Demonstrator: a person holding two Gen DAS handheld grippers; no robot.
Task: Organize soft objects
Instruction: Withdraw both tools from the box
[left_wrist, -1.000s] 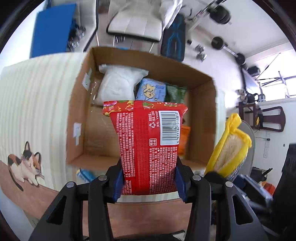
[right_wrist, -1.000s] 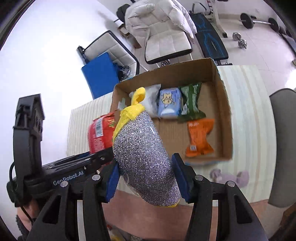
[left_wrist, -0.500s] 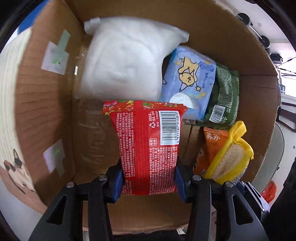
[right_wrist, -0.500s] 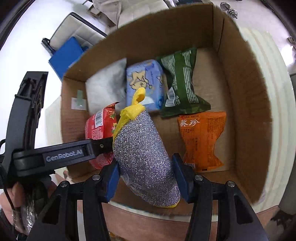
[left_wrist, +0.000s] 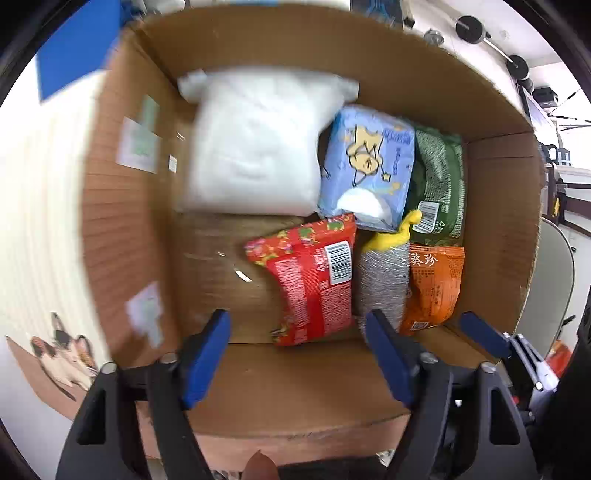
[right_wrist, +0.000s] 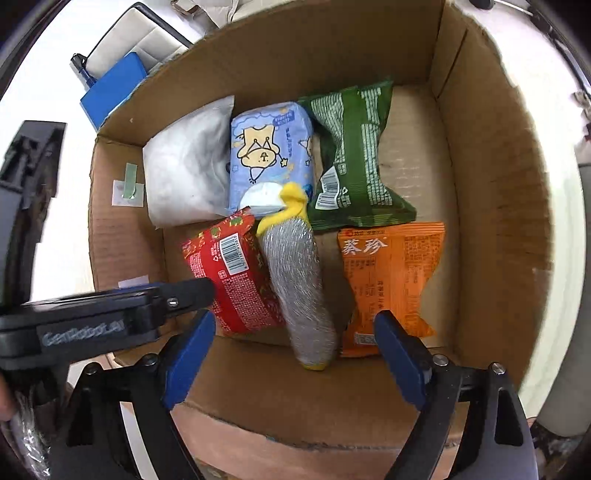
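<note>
A cardboard box (left_wrist: 125, 206) (right_wrist: 491, 184) holds several soft packs. A red snack pack (left_wrist: 314, 280) (right_wrist: 236, 273) lies on the box floor beside a silver and yellow scrubbing sponge (left_wrist: 382, 280) (right_wrist: 299, 280). My left gripper (left_wrist: 299, 354) is open and empty just above the box's near wall, behind the red pack. My right gripper (right_wrist: 295, 354) is open and empty behind the sponge. The left gripper's body (right_wrist: 92, 317) shows at the left of the right wrist view.
In the box also lie a white pillow pack (left_wrist: 255, 144) (right_wrist: 188, 170), a blue tissue pack (left_wrist: 369, 166) (right_wrist: 273, 155), a green pack (left_wrist: 439, 184) (right_wrist: 354, 147) and an orange pack (left_wrist: 432, 288) (right_wrist: 391, 277). A cat-print cloth (left_wrist: 66, 354) covers the table at left.
Both grippers have opened. The red pack and the sponge have dropped out of them and now lie on the box floor. Both grippers have pulled back a little.
</note>
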